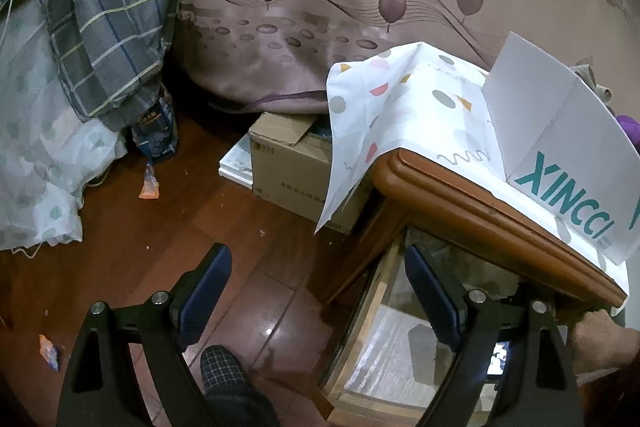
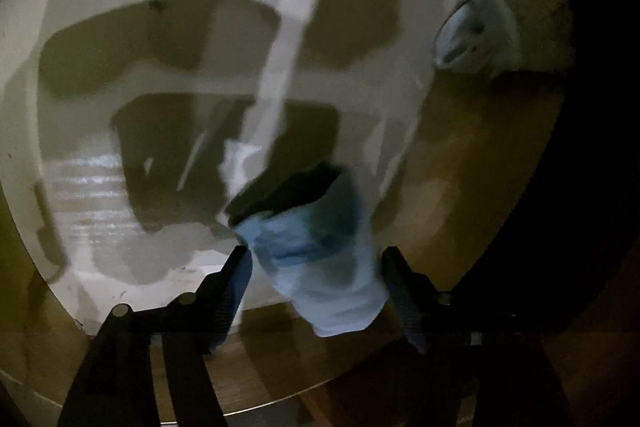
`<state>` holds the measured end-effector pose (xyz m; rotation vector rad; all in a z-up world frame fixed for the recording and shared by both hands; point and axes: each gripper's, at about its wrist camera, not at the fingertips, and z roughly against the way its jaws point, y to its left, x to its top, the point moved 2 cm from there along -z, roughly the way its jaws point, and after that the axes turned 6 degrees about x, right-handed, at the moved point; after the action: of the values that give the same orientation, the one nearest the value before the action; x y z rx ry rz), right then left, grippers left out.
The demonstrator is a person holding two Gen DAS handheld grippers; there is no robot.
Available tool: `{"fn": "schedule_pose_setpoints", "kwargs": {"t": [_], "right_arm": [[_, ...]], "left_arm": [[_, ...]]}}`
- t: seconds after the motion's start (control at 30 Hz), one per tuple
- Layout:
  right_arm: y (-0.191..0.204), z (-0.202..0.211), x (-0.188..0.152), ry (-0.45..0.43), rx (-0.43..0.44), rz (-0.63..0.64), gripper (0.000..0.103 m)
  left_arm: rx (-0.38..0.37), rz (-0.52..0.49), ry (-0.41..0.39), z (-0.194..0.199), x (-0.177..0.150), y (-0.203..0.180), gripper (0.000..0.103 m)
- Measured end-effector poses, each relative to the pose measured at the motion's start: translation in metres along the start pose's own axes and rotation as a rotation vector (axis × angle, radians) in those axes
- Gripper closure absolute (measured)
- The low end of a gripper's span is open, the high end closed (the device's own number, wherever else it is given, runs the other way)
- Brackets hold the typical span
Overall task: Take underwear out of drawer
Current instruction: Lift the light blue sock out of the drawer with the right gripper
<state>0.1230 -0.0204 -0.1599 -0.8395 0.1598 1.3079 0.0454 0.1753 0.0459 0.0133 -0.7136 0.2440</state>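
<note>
Left wrist: left gripper (image 1: 316,301) wide, empty, idle over the open drawer (image 1: 360,311) at the wooden cabinet's front edge.

Right wrist: right gripper (image 2: 316,267) jaws spread, one blue underwear (image 2: 320,259) loose between them, one white roll (image 2: 500,27) beyond (blurred). Judged: regrip, then lift out.

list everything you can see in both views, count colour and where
underwear: 1, light blue with dark part, blurred, between right gripper's fingers
drawer: 1, light wood, open under nightstand
nightstand: 1, brown wood, right
patterned cloth: 1, white with dots, on nightstand
box: 1, white, teal letters, on cloth
cardboard box: 1, brown, floor
plaid bedding: 1, grey, upper left
pale bundle: 1, whitish, drawer's upper right
slipper: 1, dark checked, floor
left gripper: 1, black, open, empty
right gripper: 1, black, open
</note>
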Motion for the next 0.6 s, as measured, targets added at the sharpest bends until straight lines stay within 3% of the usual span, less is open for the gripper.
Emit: {"fn": "schedule_pose_setpoints", "kwargs": {"t": [0.13, 0.33, 0.4, 0.43, 0.47, 0.6], "right_arm": [[-0.019, -0.007, -0.003, 0.001, 0.061, -0.023, 0.034], [-0.043, -0.018, 0.005, 0.015, 0.07, 0.047, 0.036], [-0.036, -0.027, -0.012, 0.018, 0.098, 0.044, 0.043], [-0.035, -0.041, -0.026, 0.02, 0.13, 0.037, 0.055], [-0.034, -0.041, -0.026, 0.021, 0.155, 0.031, 0.059], [-0.034, -0.035, -0.03, -0.001, 0.142, -0.011, 0.061]], "left_arm": [[0.002, -0.011, 0.006, -0.002, -0.001, -0.002, 0.017], [0.008, -0.029, 0.006, -0.003, -0.002, -0.007, 0.017], [0.011, -0.036, 0.006, -0.004, -0.003, -0.008, 0.017], [0.011, -0.038, 0.007, -0.004, -0.002, -0.009, 0.017], [0.01, -0.039, 0.007, -0.004, -0.003, -0.009, 0.017], [0.014, -0.04, 0.011, -0.004, -0.003, -0.009, 0.017]]}}
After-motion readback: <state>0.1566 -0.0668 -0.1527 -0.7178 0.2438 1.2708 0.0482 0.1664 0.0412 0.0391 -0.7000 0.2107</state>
